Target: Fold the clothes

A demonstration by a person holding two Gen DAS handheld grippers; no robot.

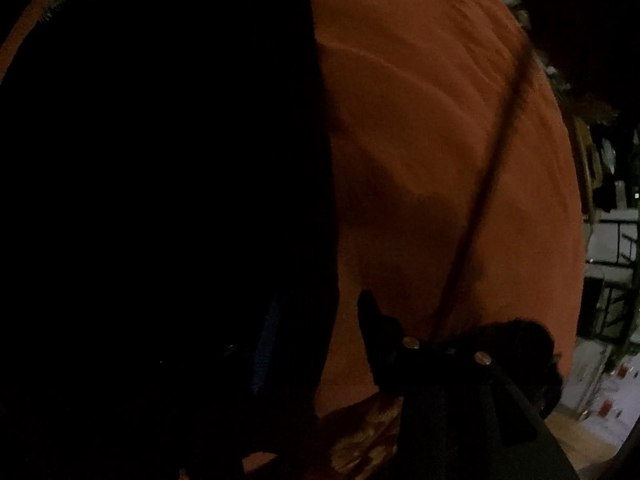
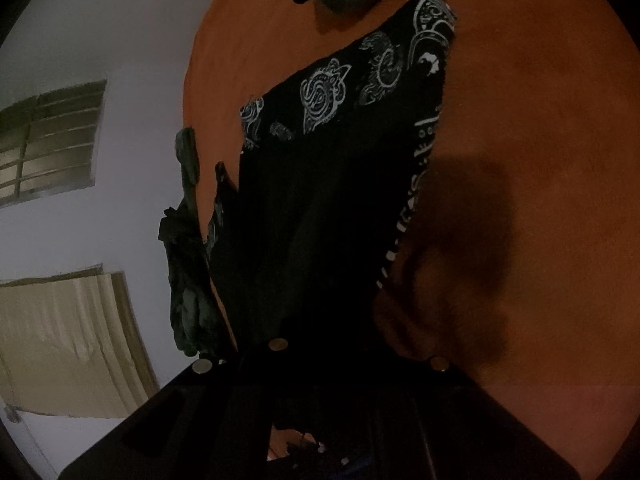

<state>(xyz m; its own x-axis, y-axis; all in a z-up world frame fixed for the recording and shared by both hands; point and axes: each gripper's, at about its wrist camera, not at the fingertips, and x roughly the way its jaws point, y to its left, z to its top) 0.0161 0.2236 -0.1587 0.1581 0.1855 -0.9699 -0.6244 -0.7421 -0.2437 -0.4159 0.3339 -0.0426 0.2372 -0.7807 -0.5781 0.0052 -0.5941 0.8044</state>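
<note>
Jaws of right gripper (image 2: 320, 360) pressed together, pinching the black cloth with white paisley print (image 2: 352, 120); cloth stretches away from them across the orange fabric-covered surface (image 2: 540, 120). Left gripper (image 1: 400, 344): jaw spread cannot be told; one dark finger (image 1: 372, 320) visible, the rest lost in dark cloth filling the left of that view. Dark crumpled garments (image 2: 188, 280) lie along the surface's edge. White wall (image 2: 132, 200), louvred window (image 2: 52, 140), beige curtain (image 2: 68, 340) beyond.
</note>
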